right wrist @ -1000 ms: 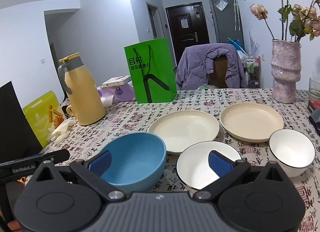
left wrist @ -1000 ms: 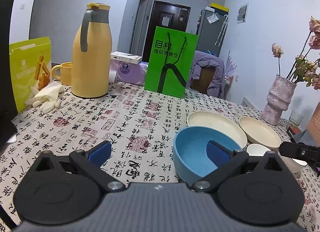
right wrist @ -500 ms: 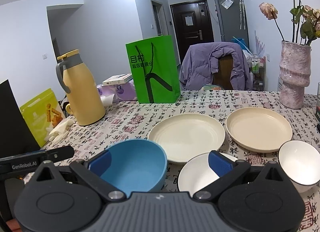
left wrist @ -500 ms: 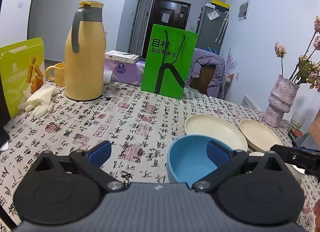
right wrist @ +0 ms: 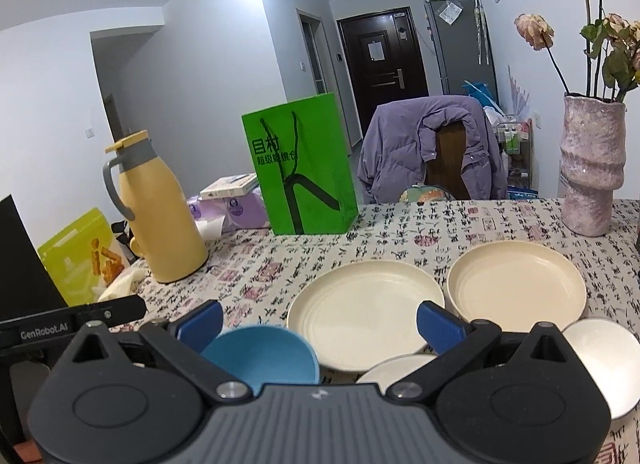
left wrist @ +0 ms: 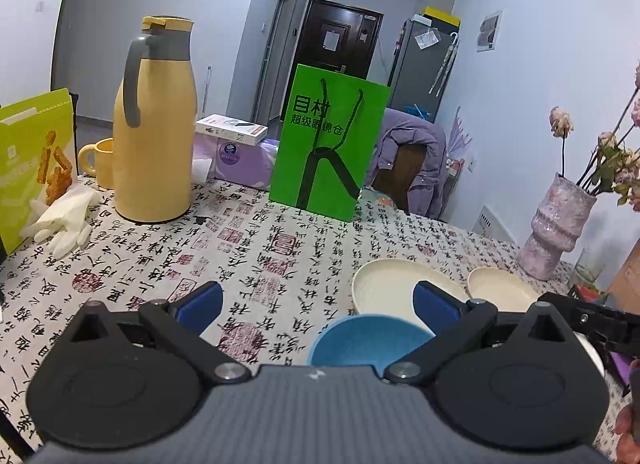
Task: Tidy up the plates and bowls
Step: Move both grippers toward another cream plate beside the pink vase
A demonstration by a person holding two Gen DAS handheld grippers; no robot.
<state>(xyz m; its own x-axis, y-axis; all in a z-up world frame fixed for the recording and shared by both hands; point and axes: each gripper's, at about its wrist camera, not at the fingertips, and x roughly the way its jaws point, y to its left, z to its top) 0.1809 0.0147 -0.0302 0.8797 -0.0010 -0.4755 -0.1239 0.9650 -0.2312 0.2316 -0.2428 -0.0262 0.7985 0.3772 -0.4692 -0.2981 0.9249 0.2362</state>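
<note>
Blue is what sits nearest both tools: the blue bowl [right wrist: 260, 356] lies close in front, low between the two grippers, on the calligraphy cloth [left wrist: 248, 248]. Your left gripper [left wrist: 316, 304] is spread wide and holds nothing; the bowl lies toward its right finger. Your right gripper [right wrist: 318, 318] is equally wide and empty, with the bowl by its left finger. Judged from this, the left hand has the cleaner line to the bowl, while the right is better placed for the white dishes.

Two cream plates lie side by side beyond: the left plate [right wrist: 364, 312] just past the bowl, the right plate [right wrist: 516, 284] near the vase [right wrist: 592, 167]. Being round, none offers a long axis; you would take a rim.

Only the right view shows the two white bowls: one [right wrist: 392, 370] tucked under the right gripper's body, the other [right wrist: 600, 360] at the near right. In the left view these are almost wholly hidden, though it shows the flask [left wrist: 154, 123] and bag [left wrist: 328, 147] far left, well apart from the dishes.
</note>
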